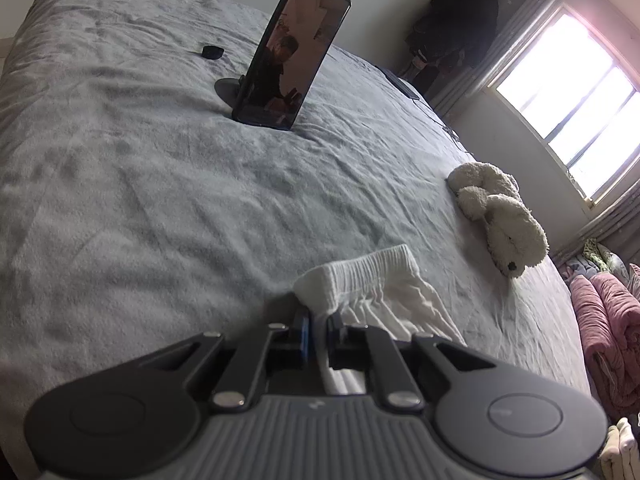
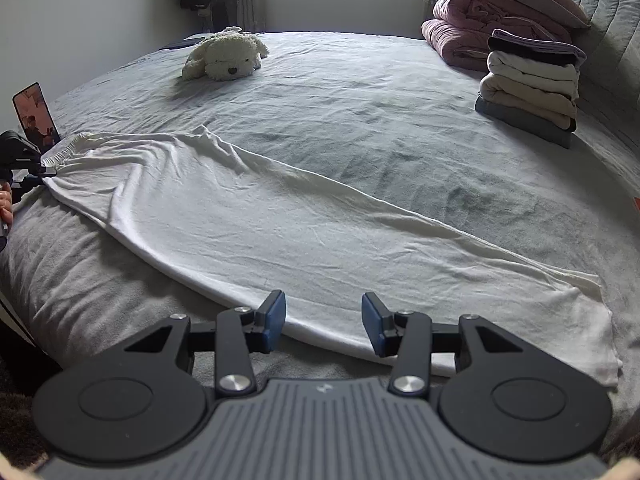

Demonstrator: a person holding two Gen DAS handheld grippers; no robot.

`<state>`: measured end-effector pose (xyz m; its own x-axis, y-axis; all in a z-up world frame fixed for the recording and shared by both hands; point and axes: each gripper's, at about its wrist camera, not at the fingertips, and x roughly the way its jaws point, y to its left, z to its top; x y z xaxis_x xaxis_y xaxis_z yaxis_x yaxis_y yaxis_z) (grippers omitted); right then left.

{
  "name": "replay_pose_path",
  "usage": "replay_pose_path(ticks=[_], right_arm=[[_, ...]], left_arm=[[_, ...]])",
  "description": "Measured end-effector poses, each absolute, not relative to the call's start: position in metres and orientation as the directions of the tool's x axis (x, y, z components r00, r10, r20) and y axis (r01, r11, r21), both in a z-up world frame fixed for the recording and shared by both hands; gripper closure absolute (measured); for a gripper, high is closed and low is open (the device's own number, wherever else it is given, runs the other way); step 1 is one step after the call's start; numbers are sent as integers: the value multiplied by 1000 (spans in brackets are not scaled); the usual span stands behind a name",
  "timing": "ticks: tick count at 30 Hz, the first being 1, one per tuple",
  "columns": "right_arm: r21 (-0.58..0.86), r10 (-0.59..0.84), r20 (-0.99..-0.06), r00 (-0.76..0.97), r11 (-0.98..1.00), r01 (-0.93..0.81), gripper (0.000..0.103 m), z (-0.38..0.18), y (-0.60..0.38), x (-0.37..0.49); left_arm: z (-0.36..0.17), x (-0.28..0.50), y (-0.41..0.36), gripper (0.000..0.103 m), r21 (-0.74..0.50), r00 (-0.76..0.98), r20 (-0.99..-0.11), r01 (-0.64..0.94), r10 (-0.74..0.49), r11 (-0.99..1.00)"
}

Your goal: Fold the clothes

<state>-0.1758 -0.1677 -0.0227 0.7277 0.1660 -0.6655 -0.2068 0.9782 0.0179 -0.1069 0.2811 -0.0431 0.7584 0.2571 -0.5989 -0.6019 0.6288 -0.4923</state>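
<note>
I have a wide bed (image 2: 360,92) under a grey cover filling both views. Across its near side lies the biggest item I am working with, a long white garment (image 2: 280,232), spread mostly flat with creases, its elastic waistband (image 1: 360,276) at the left end and its hem off to the right near the bed's edge.

At the far right by the headboard sits a rolled pink duvet (image 2: 472,28), and just in front of it a stack of folded clothes (image 2: 528,84) in dark, cream and grey layers. A white plush dog (image 2: 224,60) lies near the far edge under the window (image 1: 568,92).

My right gripper (image 2: 324,320) hovers at the garment's near edge with its blue pads spread well apart and nothing between them; the cloth edge runs just under the gap.

My left gripper (image 1: 316,320) has its jaws drawn nearly together on the corner of the waistband, and the white cloth passes between them, so I read it as pinched, though the blur there makes the exact contact hard to see.

A phone (image 1: 292,56) stands tilted on a round stand in the middle of the bed, with a small black object (image 1: 211,52) well beyond it.
</note>
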Motion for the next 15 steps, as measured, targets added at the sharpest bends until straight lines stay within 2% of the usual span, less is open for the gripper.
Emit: replay_pose_path(ticks=[5,9,12,13,15], right_arm=[[18,180,-644,744,975,-221,52,-16,-166,-175],[57,197,-651,733,976,-211,52,-19,-170,-170],[74,202,-656,728,976,-204,52,-23,-170,-167],[84,205,-657,725,976,-199,51,-25,-171,-166],[100,203,-657,726,978,-182,51,-29,-172,-163]], left_arm=[[-39,-96,277,95,-391,727,-600,-631,334,670],[-42,-94,277,92,-367,712,-613,-641,343,674],[-37,-96,271,83,-332,705,-616,-637,351,695],[-34,-99,269,71,-324,704,-613,-638,358,698],[-26,-105,265,63,-299,712,-586,-634,387,713]])
